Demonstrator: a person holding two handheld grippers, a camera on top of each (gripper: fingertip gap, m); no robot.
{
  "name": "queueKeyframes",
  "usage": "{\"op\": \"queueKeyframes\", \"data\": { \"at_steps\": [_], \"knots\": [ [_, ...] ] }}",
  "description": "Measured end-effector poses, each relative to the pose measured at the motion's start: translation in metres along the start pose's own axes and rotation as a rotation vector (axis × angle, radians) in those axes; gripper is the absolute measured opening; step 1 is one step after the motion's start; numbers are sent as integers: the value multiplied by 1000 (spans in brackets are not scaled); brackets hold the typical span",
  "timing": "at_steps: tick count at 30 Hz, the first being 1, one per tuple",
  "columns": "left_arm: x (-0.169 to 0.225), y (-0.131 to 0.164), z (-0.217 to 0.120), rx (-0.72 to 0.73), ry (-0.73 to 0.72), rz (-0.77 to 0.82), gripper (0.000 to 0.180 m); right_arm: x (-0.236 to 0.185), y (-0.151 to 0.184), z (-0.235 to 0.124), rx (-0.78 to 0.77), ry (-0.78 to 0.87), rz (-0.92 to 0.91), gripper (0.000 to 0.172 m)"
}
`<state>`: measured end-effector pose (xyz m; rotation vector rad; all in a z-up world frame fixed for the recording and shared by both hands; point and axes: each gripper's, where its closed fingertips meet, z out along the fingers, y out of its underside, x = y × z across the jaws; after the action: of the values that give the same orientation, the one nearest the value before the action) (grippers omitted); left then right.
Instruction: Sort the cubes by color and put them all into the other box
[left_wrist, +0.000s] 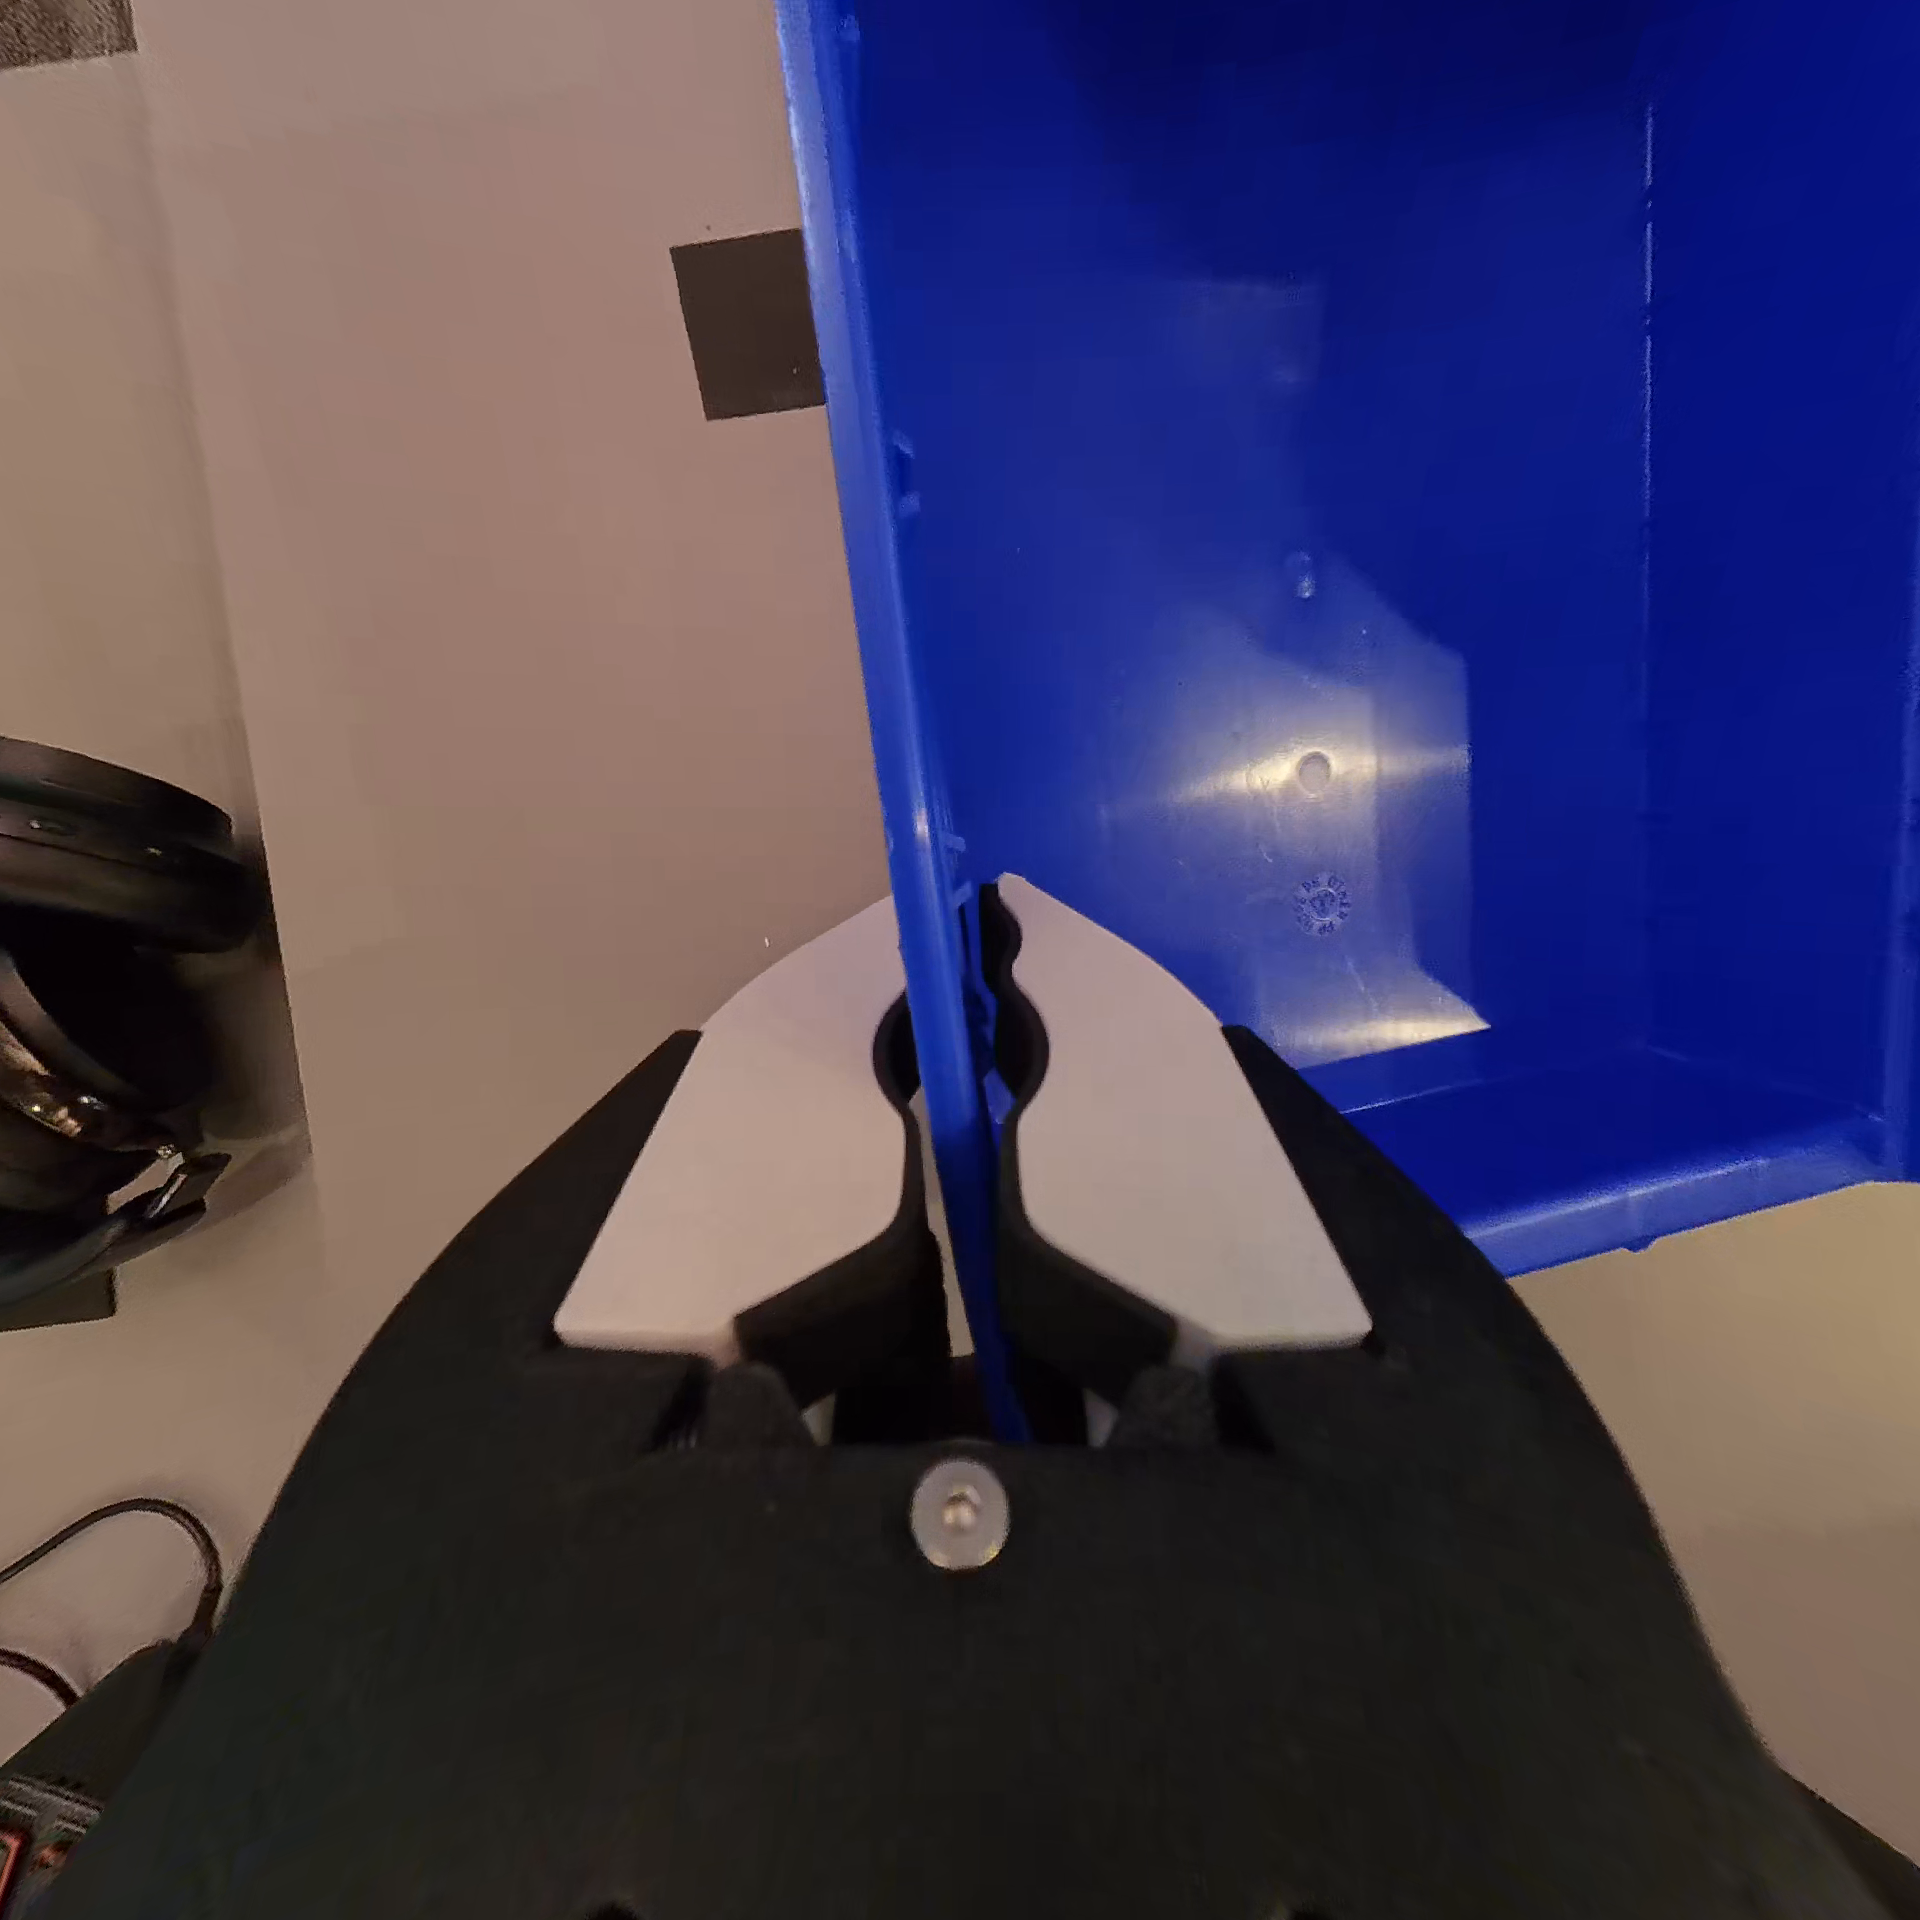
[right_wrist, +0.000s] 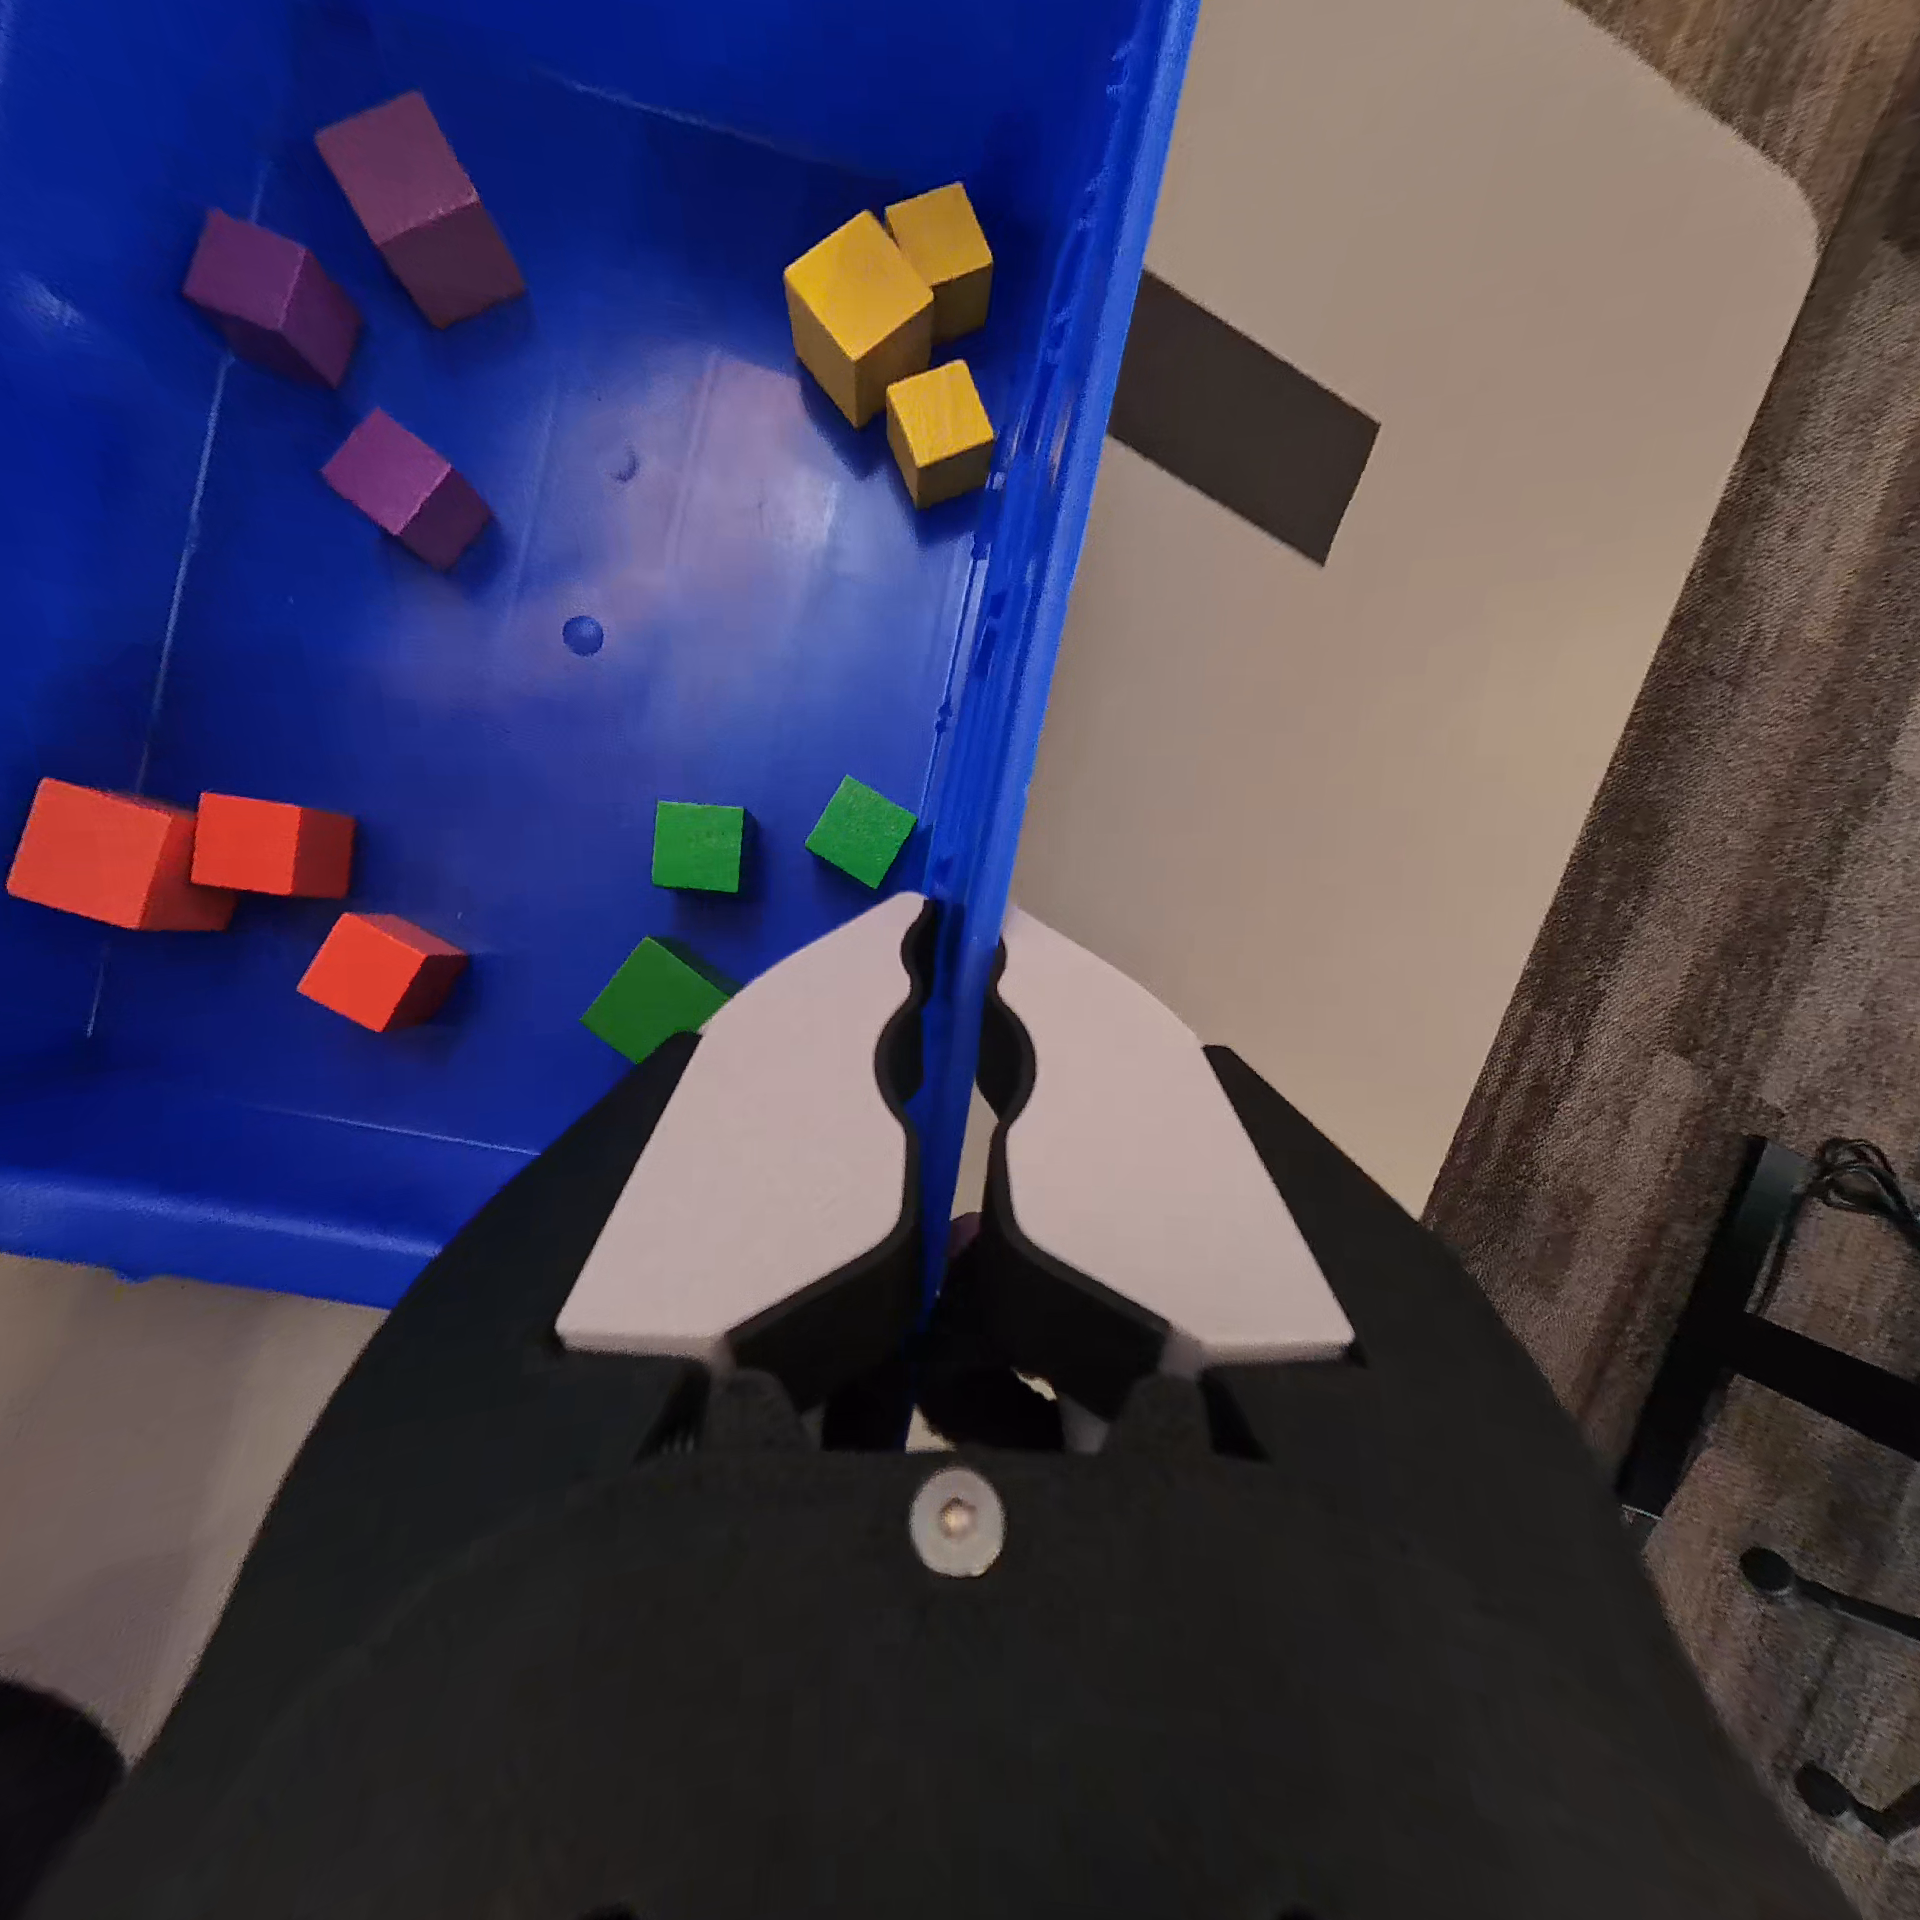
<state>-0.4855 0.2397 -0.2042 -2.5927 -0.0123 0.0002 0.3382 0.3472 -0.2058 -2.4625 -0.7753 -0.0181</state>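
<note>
The left claw (left_wrist: 961, 1039) is clamped on the side wall of an empty blue box (left_wrist: 1351, 520), one finger outside and one inside, with both pads pressed to the thin plastic rim. Nothing lies on that box's glossy floor. Beside it a dark tape patch (left_wrist: 743, 322) is stuck on the pale bench (left_wrist: 416, 520), and some black gear (left_wrist: 104, 935) sits at the left edge. The right claw (right_wrist: 951, 1018) is nearly closed too, pinching the right wall of the filled blue box (right_wrist: 1049, 520) in the same manner, its pads touching the wall from either side. In that box the cubes lie grouped by color: 3 purple cubes (right_wrist: 400, 483) toward the far left, 3 yellow cubes (right_wrist: 857, 312) huddled together by the far right wall, 3 red cubes (right_wrist: 270, 844) at the near left with 2 of them touching, and 3 green cubes (right_wrist: 698, 847) near the claw, one partly hidden behind its finger (right_wrist: 790, 1122). Another strip of dark tape (right_wrist: 1247, 436) shows on the bench just outside that wall, and patterned carpet (right_wrist: 1714, 831) lies beyond the bench edge.
</note>
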Motion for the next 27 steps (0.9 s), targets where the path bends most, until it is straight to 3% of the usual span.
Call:
{"op": "queueKeyframes", "data": {
  "at_steps": [8, 27],
  "knots": [
    [0, -3, -21, 14, 15, 21, 8, -26, 22, -20, -59, -65, -62, 5],
    [2, 67, -65, -23, 0, 8, 8, -119, 31, -51, -111, -255, -323, 4]
  ]
}}
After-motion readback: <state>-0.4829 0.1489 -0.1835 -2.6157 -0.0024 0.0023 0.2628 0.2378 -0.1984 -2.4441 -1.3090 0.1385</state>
